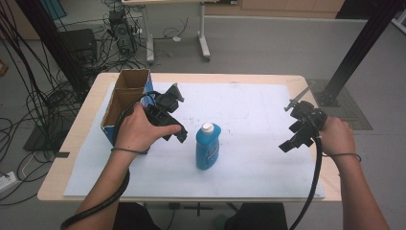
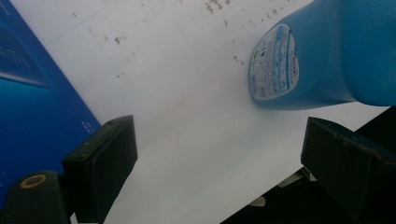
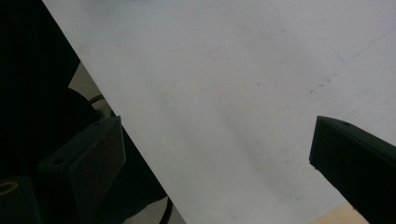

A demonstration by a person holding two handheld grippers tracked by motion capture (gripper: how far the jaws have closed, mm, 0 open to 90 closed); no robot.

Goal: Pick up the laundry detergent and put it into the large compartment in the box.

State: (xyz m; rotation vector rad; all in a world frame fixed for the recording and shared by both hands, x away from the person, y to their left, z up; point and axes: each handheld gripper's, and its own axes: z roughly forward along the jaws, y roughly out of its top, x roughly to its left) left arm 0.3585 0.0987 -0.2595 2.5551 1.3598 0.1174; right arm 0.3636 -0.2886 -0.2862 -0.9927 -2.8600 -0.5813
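Bottle stands upright just beside open box.

A light wooden table carried a large white paper sheet over most of its top. On the sheet stood a blue plastic bottle with a white cap near the middle and an open blue cardboard box by the far left corner.
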